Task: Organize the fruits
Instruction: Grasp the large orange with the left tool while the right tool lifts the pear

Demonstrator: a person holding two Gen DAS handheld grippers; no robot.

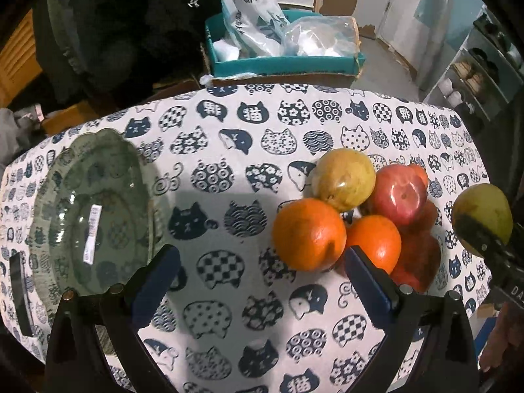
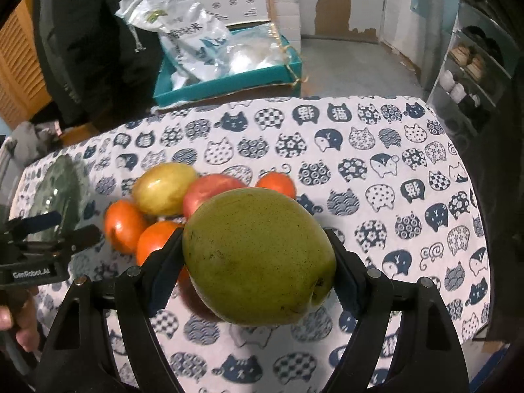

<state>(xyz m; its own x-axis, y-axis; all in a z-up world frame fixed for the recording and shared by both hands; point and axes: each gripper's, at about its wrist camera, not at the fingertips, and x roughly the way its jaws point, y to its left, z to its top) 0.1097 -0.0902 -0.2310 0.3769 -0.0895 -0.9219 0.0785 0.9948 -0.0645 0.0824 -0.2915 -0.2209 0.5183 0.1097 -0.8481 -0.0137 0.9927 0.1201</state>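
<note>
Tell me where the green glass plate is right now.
The scalloped green glass plate lies empty at the far left of the cat-print tablecloth in the left wrist view, apart from the fruit pile on the right.

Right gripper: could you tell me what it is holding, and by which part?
The right gripper holds a green mango across its middle, one pad on each side. The left gripper holds nothing.

The desk [image 1: 249, 170] wears a white cloth printed with navy cat heads. A clear green glass plate [image 1: 95, 209] lies at 9 o'clock. At 3 o'clock a touching cluster of fruit [image 1: 353, 216] rests: 1 yellow-green fruit, oranges, red apples.
</note>
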